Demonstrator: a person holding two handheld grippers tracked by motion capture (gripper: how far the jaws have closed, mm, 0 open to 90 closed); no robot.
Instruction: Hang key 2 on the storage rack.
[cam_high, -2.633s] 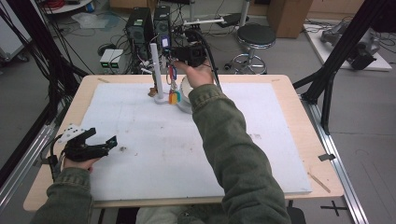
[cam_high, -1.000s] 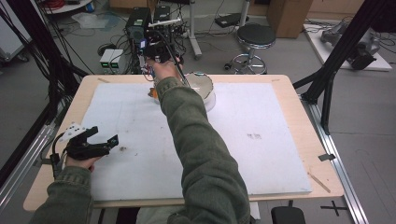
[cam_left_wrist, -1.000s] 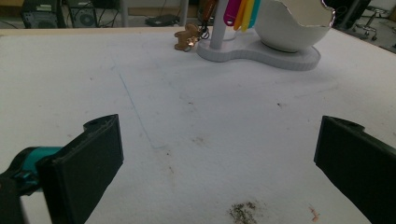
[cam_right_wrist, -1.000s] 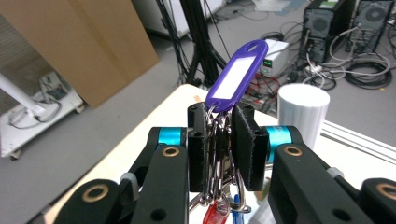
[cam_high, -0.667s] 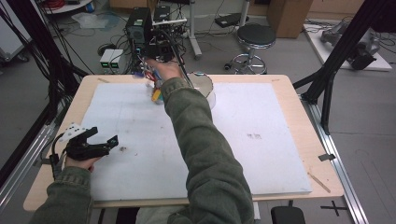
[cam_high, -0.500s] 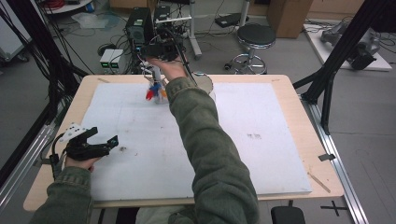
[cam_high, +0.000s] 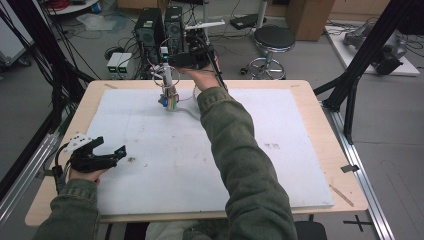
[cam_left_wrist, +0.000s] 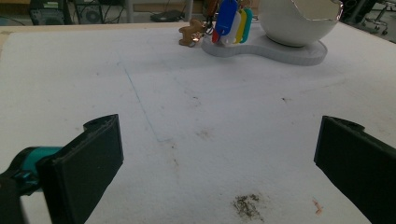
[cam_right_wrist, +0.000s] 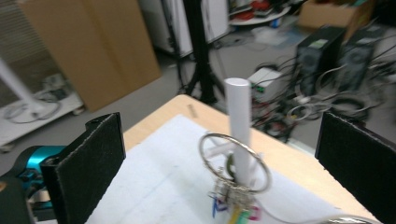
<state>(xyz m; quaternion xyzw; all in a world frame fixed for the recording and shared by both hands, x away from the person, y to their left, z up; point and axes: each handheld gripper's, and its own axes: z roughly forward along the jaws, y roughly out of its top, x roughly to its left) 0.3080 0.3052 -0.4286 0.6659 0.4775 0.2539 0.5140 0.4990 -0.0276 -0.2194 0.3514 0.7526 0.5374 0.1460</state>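
— Keyring, the large metal one (cam_right_wrist: 235, 163) with coloured plastic tags: where is it?
— Hung on the white upright post (cam_right_wrist: 239, 126) of the white stand (cam_left_wrist: 266, 46), at the far edge of the white foam mat (cam_high: 200, 150).
— And the right gripper (cam_high: 172, 62)?
— Just behind the post; its jaws have just been opening, wide, nothing between them.
— The left gripper (cam_high: 107, 152)?
— Wide too, empty, low over the mat's near left corner.
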